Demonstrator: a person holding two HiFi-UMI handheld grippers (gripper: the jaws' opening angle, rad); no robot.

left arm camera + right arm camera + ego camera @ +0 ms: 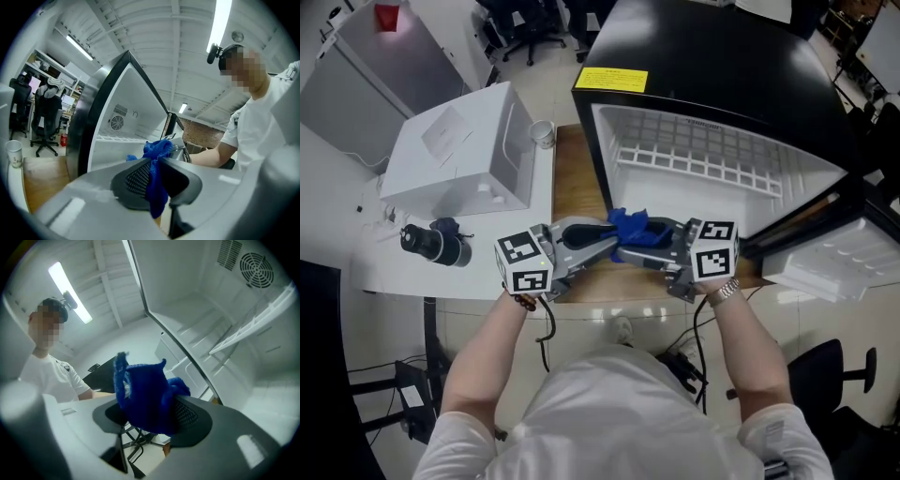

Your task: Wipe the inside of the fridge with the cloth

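The cloth [630, 228] is deep blue. My left gripper [612, 246] and my right gripper [649, 247] are pale grey. Their pads [136, 180] are dark grey with a fine mesh pattern, and each gripper carries a white cube [525, 262] printed with black square markers. The fridge [712, 66] is black outside and white inside, with a yellow label [614, 80] and a white grid shelf [703, 155]. The table [572, 178] is brown wood; the box [459, 141] is white.

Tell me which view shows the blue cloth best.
Right gripper view: the blue cloth fills the centre, between open jaws. Left gripper view shows a fold pinched in its jaws; head view, only a small distant bunch.
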